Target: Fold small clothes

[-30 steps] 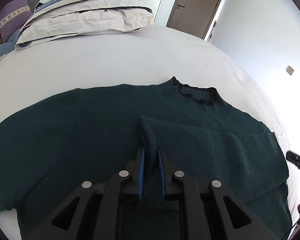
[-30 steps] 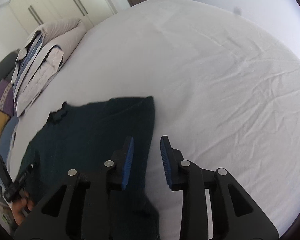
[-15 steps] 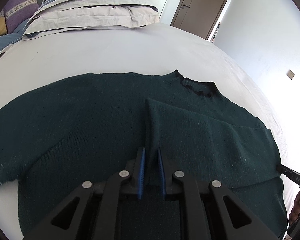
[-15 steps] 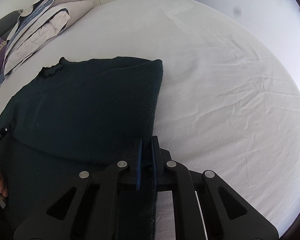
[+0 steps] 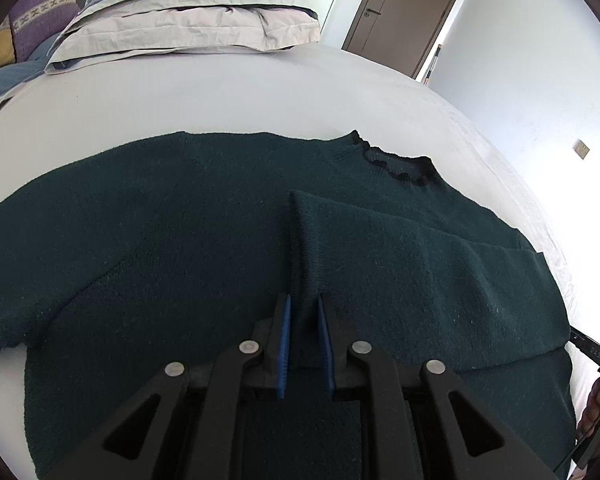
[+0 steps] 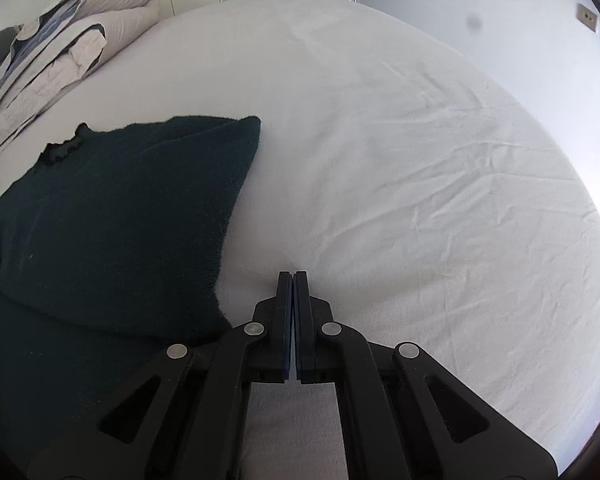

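Observation:
A dark green knitted sweater point(image 5: 160, 232) lies flat on the white bed sheet point(image 5: 220, 92), its black-trimmed collar point(image 5: 396, 164) at the far right. One sleeve point(image 5: 380, 248) is folded across the body. My left gripper point(image 5: 303, 300) has that sleeve's end between its blue pads, which still touch it while the jaws are opening slightly. In the right wrist view the sweater point(image 6: 120, 208) fills the left side. My right gripper point(image 6: 293, 276) is shut with nothing in it, over bare sheet point(image 6: 420, 160) just right of the sweater's folded edge.
Folded bedding and pillows point(image 5: 188, 12) are stacked at the head of the bed, also visible as bedding point(image 6: 52, 64) at the upper left. A brown door point(image 5: 404, 12) stands beyond the bed. A hand point(image 5: 598, 404) holding the other gripper shows at the right edge.
The right gripper's jaws closed from wide open, then swung off the sweater's edge onto bare sheet to its right. The left gripper stayed put with the sleeve end between its pads.

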`<state>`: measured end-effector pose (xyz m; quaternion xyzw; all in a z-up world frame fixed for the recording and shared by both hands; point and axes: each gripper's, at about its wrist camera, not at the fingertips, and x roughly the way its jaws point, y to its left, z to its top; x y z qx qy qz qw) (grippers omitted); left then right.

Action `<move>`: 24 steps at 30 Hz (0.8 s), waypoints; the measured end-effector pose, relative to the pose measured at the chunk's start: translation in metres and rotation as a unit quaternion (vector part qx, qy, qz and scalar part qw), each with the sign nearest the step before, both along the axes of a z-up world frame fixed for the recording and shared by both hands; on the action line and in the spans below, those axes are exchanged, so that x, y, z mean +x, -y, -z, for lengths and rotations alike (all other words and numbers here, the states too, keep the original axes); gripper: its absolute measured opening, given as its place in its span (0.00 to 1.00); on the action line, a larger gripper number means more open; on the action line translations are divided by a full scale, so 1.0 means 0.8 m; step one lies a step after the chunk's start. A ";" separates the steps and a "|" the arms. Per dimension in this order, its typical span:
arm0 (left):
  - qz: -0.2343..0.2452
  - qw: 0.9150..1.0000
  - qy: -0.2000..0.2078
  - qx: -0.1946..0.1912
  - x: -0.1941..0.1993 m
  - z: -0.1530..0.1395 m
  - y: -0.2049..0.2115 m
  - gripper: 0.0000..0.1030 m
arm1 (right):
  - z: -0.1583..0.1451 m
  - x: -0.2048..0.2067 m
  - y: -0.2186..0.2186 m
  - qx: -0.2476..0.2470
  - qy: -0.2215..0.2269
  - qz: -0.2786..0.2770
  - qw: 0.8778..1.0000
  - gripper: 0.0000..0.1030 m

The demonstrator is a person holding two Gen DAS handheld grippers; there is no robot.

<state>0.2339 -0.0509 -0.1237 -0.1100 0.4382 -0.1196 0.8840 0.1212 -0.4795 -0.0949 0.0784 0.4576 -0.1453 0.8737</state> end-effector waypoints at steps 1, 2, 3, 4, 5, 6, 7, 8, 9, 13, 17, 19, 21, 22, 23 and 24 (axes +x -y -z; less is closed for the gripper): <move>0.002 1.000 0.001 -0.005 -0.001 -0.002 -0.001 0.17 | -0.008 -0.009 0.002 -0.001 0.015 0.013 1.000 0.01; 0.003 1.000 -0.001 -0.018 -0.003 -0.005 -0.006 0.23 | -0.019 -0.019 0.002 0.007 0.033 0.020 0.999 0.03; 0.001 1.000 -0.005 -0.027 -0.006 -0.009 -0.011 0.32 | -0.030 -0.027 -0.001 0.013 0.046 0.021 0.999 0.03; -0.005 0.999 -0.007 -0.035 -0.011 -0.015 -0.017 0.38 | -0.043 -0.036 -0.009 0.012 0.061 0.012 0.998 0.08; -0.016 0.999 -0.002 -0.044 -0.020 -0.026 -0.027 0.49 | -0.056 -0.045 -0.023 0.003 0.069 0.001 0.998 0.12; -0.023 0.998 0.007 -0.051 -0.029 -0.036 -0.037 0.60 | -0.069 -0.053 -0.036 -0.010 0.080 -0.016 0.997 0.27; -0.030 0.998 0.019 -0.060 -0.040 -0.047 -0.049 0.63 | -0.079 -0.059 -0.048 -0.015 0.091 -0.029 0.995 0.50; -0.043 0.996 0.037 -0.072 -0.057 -0.062 -0.071 0.68 | -0.091 -0.065 -0.062 -0.014 0.109 -0.042 0.993 0.60; -0.055 0.994 0.046 -0.079 -0.071 -0.071 -0.092 0.71 | -0.104 -0.074 -0.075 -0.010 0.131 -0.055 0.990 0.71; -0.136 0.981 0.047 -0.128 -0.118 -0.085 -0.198 0.71 | -0.132 -0.090 -0.122 0.030 0.156 -0.096 0.983 0.72; -0.274 0.938 0.025 -0.212 -0.177 -0.063 -0.349 0.71 | -0.139 -0.092 -0.189 0.117 0.157 -0.144 0.970 0.72; -0.322 0.914 0.018 -0.245 -0.200 -0.051 -0.399 0.71 | -0.138 -0.097 -0.221 0.159 0.156 -0.170 0.960 0.72; -0.372 0.883 0.012 -0.286 -0.225 -0.037 -0.448 0.71 | -0.133 -0.099 -0.255 0.204 0.148 -0.190 0.949 0.72; -0.385 0.872 0.014 -0.301 -0.233 -0.032 -0.461 0.71 | -0.130 -0.099 -0.270 0.222 0.145 -0.199 0.943 0.72; -0.400 0.860 0.017 -0.318 -0.240 -0.027 -0.476 0.71 | -0.126 -0.101 -0.284 0.237 0.141 -0.205 0.939 0.72; -0.415 0.847 0.016 -0.332 -0.244 -0.021 -0.489 0.71 | -0.122 -0.103 -0.299 0.246 0.136 -0.211 0.936 0.71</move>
